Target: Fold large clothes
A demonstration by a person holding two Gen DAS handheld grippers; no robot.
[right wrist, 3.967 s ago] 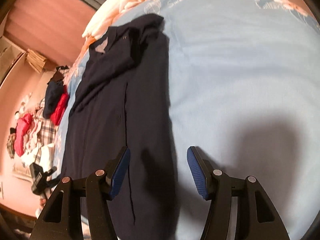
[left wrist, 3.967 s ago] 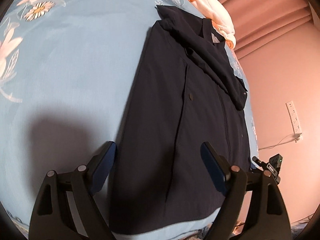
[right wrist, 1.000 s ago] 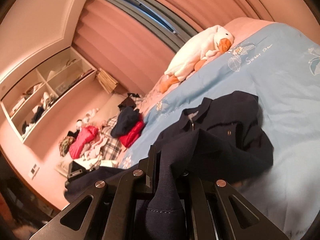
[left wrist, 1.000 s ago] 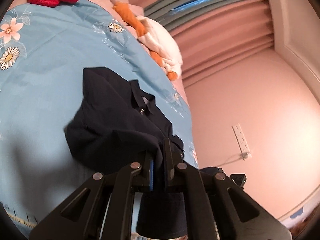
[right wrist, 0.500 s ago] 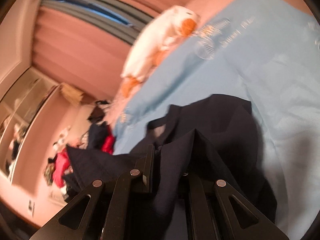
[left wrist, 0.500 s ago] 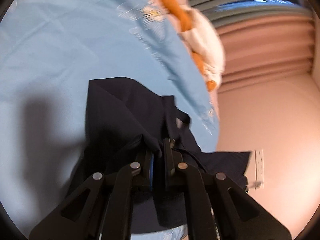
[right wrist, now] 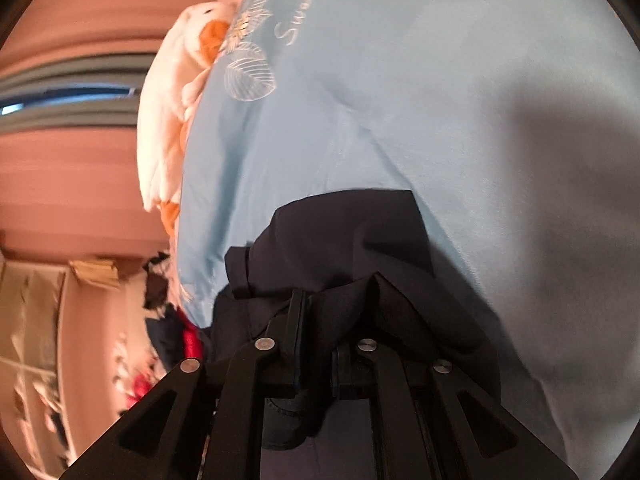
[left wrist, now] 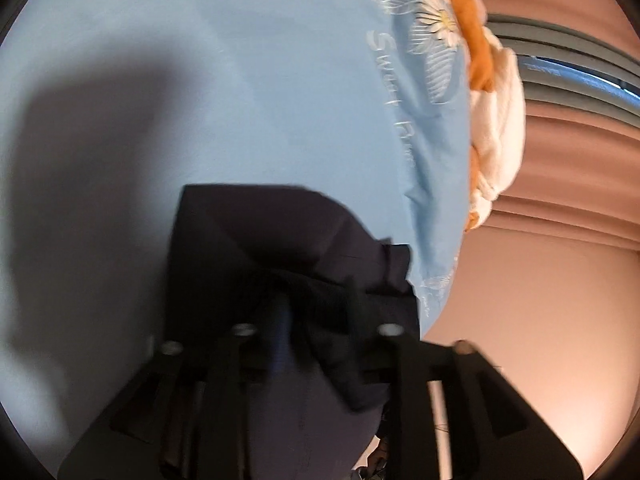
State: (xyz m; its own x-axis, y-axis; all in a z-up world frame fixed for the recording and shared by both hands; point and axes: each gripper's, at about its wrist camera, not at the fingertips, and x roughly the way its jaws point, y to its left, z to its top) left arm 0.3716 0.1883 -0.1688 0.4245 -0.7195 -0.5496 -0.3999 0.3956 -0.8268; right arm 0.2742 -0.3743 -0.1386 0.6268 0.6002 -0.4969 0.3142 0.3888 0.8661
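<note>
Coat (left wrist: 280, 248): dark navy, doubled over itself on the bed (left wrist: 240, 80), bunched in a heap just ahead of both claws. Seen from the right wrist (right wrist: 352, 236), its far edge lies flat on the sheet while the near part rises in folds toward the fingers. A collar or placket edge shows at its left side in that view, at its right side in the left-wrist view.

Left claw (left wrist: 316, 320): jaws opening, a clear gap between them; a fold of the coat hangs in the gap. The picture is blurred and dark here, so whether either pad presses the cloth cannot be told for certain; the fingers stand apart from each other.

Right claw (right wrist: 316, 344): jaws opening, gap narrow; a roll of coat cloth sits between them and drapes down below the fingertips. Cloth lies against the inner faces of both fingers.

Bed: pale blue sheet with white leaf and daisy print and white script lettering near the far edge; shadows of the claws fall across it.

Plush toy (right wrist: 172, 92): white with orange parts, lying along the far edge of the bed, well apart from the coat.

Curtain (left wrist: 568, 176): pink, pleated, behind the toy.

Clothes pile (right wrist: 176, 332): red and dark pieces beside the bed, blurred
</note>
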